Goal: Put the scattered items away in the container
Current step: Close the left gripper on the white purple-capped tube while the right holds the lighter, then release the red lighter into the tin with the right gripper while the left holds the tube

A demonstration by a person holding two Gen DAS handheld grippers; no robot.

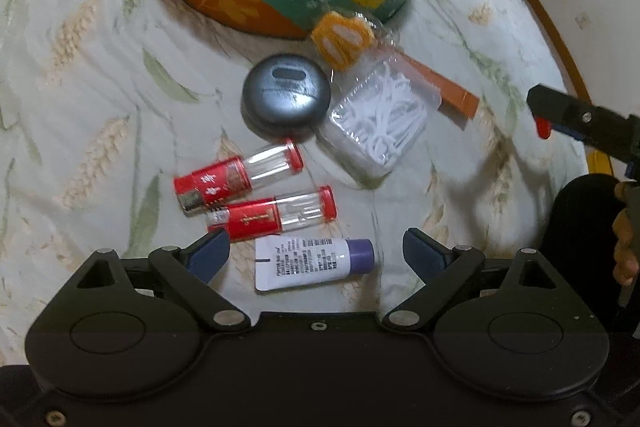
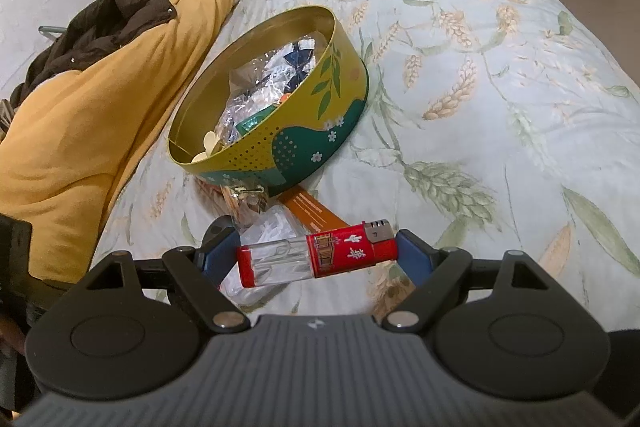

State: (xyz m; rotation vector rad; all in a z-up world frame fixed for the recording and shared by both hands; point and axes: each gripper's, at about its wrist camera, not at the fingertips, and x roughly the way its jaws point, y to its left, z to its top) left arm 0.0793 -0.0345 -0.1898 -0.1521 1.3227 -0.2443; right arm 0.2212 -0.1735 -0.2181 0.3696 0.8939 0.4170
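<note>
The right gripper (image 2: 318,257) has its jaws squeezed on a red lighter (image 2: 318,257), which lies sideways between them, up off the bed (image 2: 480,67). Past those jaws sits the round tin (image 2: 312,131), yellow and green, with shiny wrappers inside.

The left gripper (image 1: 316,253) has its jaws wide apart and holds nothing. Right between them lies a small white bottle (image 1: 308,263) with a purple cap. Just ahead of the jaws lie two more red lighters (image 1: 236,175) side by side. Farther ahead is a round gray case (image 1: 286,95), and beside it a clear box of white floss picks (image 1: 376,125). An orange pouch (image 1: 342,37) leans against the tin, farthest from the jaws. A yellow pillow (image 2: 100,115) lies to the left of the tin.
</note>
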